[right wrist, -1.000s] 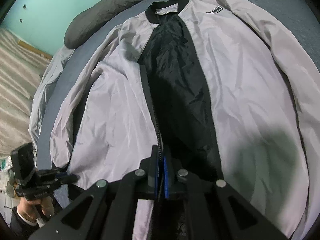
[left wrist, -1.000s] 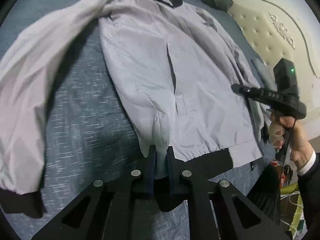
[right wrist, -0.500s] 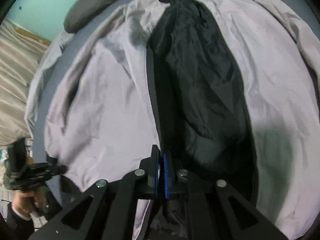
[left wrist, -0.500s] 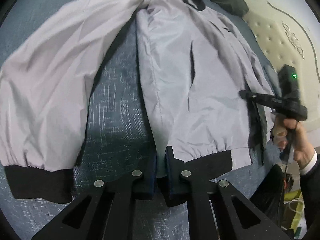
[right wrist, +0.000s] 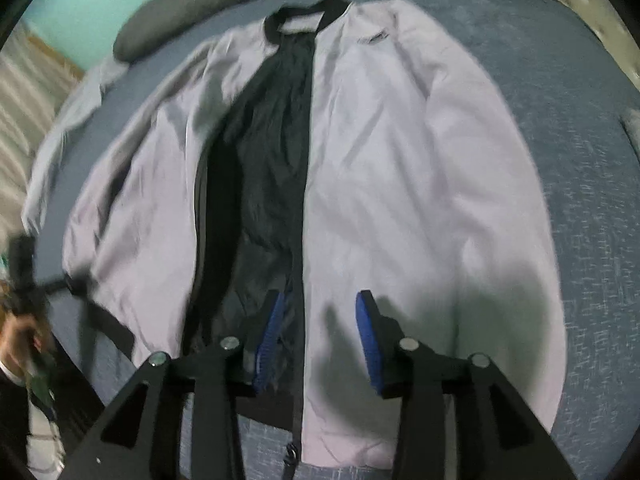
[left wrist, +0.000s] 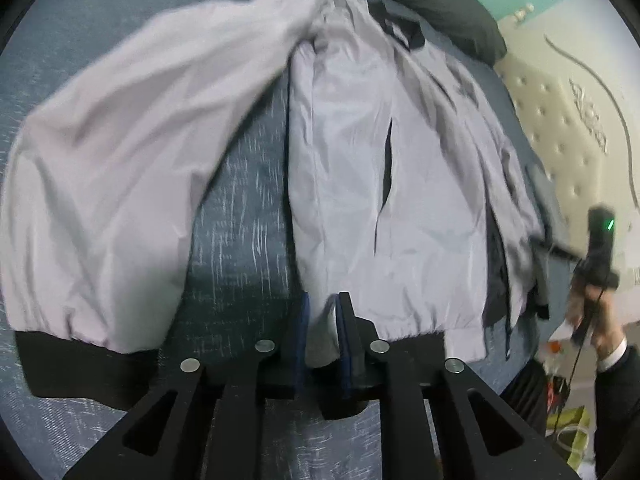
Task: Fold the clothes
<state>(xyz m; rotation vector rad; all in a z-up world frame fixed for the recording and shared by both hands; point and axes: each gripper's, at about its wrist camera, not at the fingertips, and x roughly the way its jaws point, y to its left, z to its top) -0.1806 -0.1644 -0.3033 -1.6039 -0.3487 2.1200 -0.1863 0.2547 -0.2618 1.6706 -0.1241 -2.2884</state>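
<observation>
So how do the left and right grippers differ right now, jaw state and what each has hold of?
The left gripper has its jaws close together with a fold of the grey jacket near the hem pinched between them; the right gripper stands wide open, holding nothing. The left sits at the jacket's side edge, the right over its open front by the black lining. Both point along the jacket toward its collar.

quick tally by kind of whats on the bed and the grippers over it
jacket: 1, light grey with black lining, collar and hem
dark pillow or bolster: 1
left gripper: 1
right gripper: 1
total: 4, all on or over the blue bedspread
</observation>
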